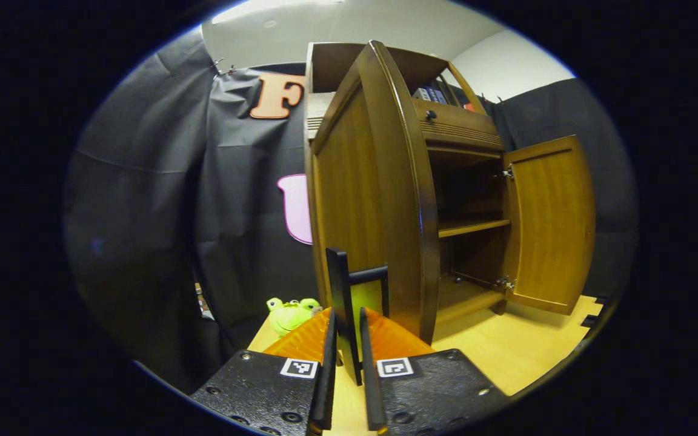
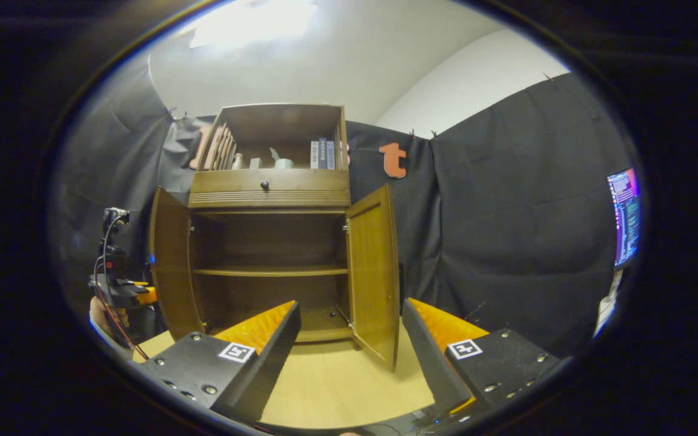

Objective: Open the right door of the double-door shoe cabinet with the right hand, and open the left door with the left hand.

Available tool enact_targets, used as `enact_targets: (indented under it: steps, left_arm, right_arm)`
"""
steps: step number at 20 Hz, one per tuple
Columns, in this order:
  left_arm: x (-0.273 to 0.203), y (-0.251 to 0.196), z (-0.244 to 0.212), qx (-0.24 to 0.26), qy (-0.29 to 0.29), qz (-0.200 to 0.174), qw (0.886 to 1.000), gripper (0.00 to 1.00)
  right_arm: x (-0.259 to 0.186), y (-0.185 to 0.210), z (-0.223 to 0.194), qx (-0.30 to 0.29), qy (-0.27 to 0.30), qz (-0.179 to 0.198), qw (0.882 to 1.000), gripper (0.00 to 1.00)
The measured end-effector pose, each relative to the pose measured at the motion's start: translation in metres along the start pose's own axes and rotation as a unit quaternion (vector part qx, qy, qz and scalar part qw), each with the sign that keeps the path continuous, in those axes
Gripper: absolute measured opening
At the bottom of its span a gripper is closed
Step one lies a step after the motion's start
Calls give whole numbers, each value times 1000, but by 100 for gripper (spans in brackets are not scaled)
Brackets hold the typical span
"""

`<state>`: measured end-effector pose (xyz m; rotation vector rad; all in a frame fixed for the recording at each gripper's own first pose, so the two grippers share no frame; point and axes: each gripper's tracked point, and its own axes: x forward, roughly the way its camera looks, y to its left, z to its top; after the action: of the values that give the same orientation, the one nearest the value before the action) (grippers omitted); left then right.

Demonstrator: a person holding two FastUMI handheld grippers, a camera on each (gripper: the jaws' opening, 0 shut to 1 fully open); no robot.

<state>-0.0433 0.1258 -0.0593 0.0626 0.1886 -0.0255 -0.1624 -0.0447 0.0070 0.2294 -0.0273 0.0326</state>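
Left gripper [image 1: 347, 339]: closed on the handle [image 1: 344, 297] of left door [image 1: 373, 200].
Right gripper [image 2: 349, 333]: jaws wide open, holding nothing.
Right door [image 2: 375, 272]: open.

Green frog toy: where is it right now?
In the left gripper view, the green frog toy sits on the wooden floor, low and left of the open left door, just beyond the left gripper.

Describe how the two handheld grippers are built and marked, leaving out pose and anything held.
Each gripper, left gripper and right gripper, has two black, bolt-studded finger blocks, each bearing a square black-and-white tag and an orange ribbed wedge. Seen from the right gripper view, the left unit carries a black mount with red and black cables.
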Motion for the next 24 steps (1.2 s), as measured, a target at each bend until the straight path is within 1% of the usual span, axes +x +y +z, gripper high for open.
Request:
enact_targets:
  steps: [1,2,4,5,6,8,9,11,12,14,15,16,17,18,19,20,21,24]
  left_arm:
    - [-3,6,-1,-4,1,-3,1000,17]
    - [-4,10,-2,-14,6,-7,1000,19]
    - [-4,20,-4,-27,12,-11,1000,12]
    - [-4,25,-5,-30,14,-15,999,12]
    - [-4,29,-4,-36,14,-19,999,12]
    - [-5,36,-6,-44,17,-27,999,12]
    - [-5,38,-6,-44,17,-31,998,16]
    - [-5,42,-6,-42,14,-41,998,16]
    - [-5,44,-6,-42,15,-45,998,12]
    - [-5,46,-7,-43,16,-52,998,13]
    - [-5,47,-7,-43,15,-55,997,12]
    - [-5,48,-7,-43,14,-57,997,12]
    - [-5,48,-7,-42,13,-59,997,16]
    - [-5,47,-6,-40,13,-59,997,13]
    - [-6,48,-8,-40,13,-58,997,14]
    - [-8,48,-7,-40,12,-58,997,17]
    - [-8,48,-8,-40,12,-58,997,18]
    - [-11,46,-12,-37,16,-62,997,17]
  right_arm:
    - [2,4,0,0,0,2,1000,100]
    - [4,8,-2,0,2,4,1000,99]
    - [8,17,-7,-4,8,8,1000,100]
    - [9,23,-7,-6,9,11,1000,97]
    - [11,31,-8,-7,10,17,1000,100]
    - [14,45,-11,-9,12,29,999,100]
    - [17,50,-13,-11,14,32,999,100]
    - [20,57,-17,-16,19,35,999,100]
    - [21,61,-18,-17,20,37,999,100]
    - [23,69,-21,-18,24,44,999,100]
    - [23,72,-22,-17,25,47,998,100]
    - [24,75,-23,-16,26,49,998,98]
    - [25,78,-23,-17,26,51,998,99]
    - [25,81,-24,-19,26,54,998,100]
    - [25,82,-26,-21,27,56,998,100]
    - [26,84,-28,-22,29,57,998,100]
    - [28,85,-29,-24,30,56,998,100]
    - [28,85,-29,-23,31,54,998,100]
